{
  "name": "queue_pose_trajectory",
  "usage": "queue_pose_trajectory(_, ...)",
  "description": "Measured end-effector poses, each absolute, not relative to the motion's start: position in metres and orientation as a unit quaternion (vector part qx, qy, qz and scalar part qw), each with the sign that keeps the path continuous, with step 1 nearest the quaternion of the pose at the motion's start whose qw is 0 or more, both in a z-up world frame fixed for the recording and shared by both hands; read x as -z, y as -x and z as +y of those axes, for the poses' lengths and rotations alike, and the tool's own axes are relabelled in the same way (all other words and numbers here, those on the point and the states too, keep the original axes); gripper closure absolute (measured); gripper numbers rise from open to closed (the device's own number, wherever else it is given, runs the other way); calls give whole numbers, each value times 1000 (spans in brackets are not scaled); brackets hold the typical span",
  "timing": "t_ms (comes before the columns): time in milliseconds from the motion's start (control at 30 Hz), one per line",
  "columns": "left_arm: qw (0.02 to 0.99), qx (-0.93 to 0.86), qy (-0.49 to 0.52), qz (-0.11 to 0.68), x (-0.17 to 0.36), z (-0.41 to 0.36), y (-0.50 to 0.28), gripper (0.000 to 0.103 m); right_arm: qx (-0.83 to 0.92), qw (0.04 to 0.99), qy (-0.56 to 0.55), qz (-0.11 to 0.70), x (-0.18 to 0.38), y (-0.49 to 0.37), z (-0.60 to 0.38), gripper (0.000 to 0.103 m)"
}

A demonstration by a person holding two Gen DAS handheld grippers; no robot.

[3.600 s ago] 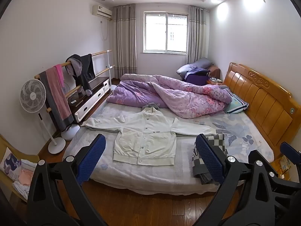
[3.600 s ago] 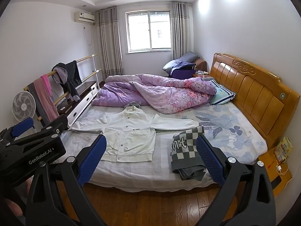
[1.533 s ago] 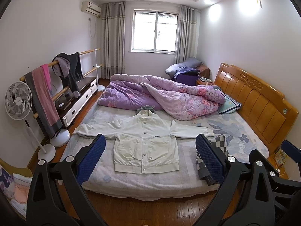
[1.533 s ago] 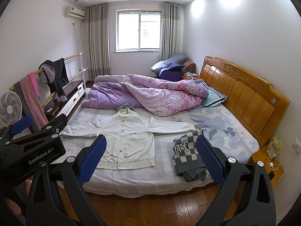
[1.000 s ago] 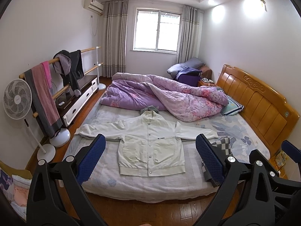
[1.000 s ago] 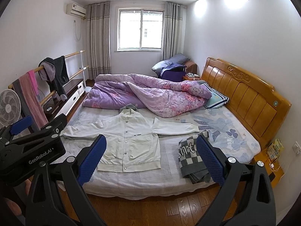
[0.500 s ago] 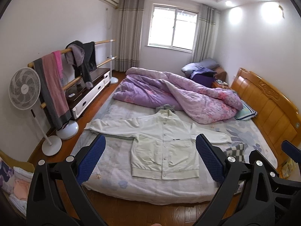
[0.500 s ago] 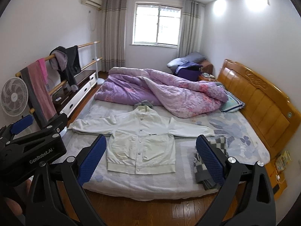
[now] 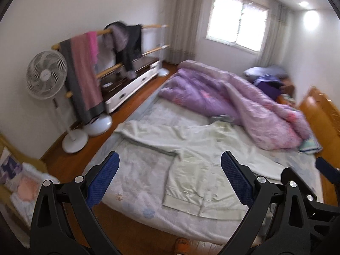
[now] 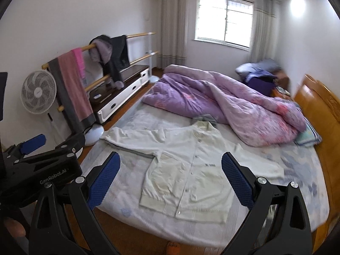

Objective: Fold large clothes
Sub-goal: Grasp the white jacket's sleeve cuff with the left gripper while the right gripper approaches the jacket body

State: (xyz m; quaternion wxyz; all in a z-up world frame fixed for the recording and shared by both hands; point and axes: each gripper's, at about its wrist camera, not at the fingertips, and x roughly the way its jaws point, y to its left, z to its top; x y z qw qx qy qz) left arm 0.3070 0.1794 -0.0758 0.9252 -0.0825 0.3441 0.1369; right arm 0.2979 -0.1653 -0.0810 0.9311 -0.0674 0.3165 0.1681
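Note:
A white button-up jacket (image 9: 197, 163) lies flat, front up, on the bed (image 9: 138, 180) with both sleeves spread out; it also shows in the right wrist view (image 10: 191, 170). My left gripper (image 9: 170, 180) is open and empty, held in the air above the bed's near edge. My right gripper (image 10: 170, 180) is open and empty, also above the near edge, over the jacket's hem. The left gripper's body (image 10: 42, 165) shows at the left of the right wrist view.
A crumpled purple quilt (image 10: 223, 104) covers the far half of the bed. A wooden headboard (image 10: 323, 106) stands at the right. A standing fan (image 9: 47, 76), a clothes rack with hanging garments (image 9: 85, 68) and a low cabinet (image 9: 131, 80) line the left wall.
Both grippers have moved closer to the bed and turned left. The jacket looks larger and sits more to the right. The folded checked garment has left both views.

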Motion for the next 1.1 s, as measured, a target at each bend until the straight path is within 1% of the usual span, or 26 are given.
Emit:
queue_pose_trajectory(233, 900, -161, 134, 382, 116, 212, -384, 6, -199, 907, 83, 363, 117, -392, -142, 10)
queue_pose_trajectory(300, 894, -172, 137, 390, 129, 229, -403, 6, -199, 901, 82, 376, 132, -415, -130, 10)
queue_pose_trajectory(433, 878, -178, 178, 406, 168, 280, -444, 6, -185, 893, 88, 400, 160, -462, -103, 10)
queue_pose_trajectory(633, 844, -190, 258, 431, 244, 397, -522, 6, -138, 888, 94, 429, 205, -528, -56, 10)
queue_pose_trajectory(833, 802, -236, 302, 458, 329, 509, -594, 6, -86, 881, 84, 458, 260, -599, -21, 10)
queue_pose_trajectory(933, 778, -259, 330, 467, 372, 554, -621, 6, -74, 876, 89, 469, 289, -625, -11, 10)
queue_pose_trajectory(1033, 767, -273, 341, 471, 413, 583, -646, 6, -64, 868, 91, 484, 323, -652, -4, 10)
queue_pose_trajectory(1100, 759, -266, 366, 469, 441, 598, -660, 7, -62, 861, 87, 498, 351, -671, -3, 10)
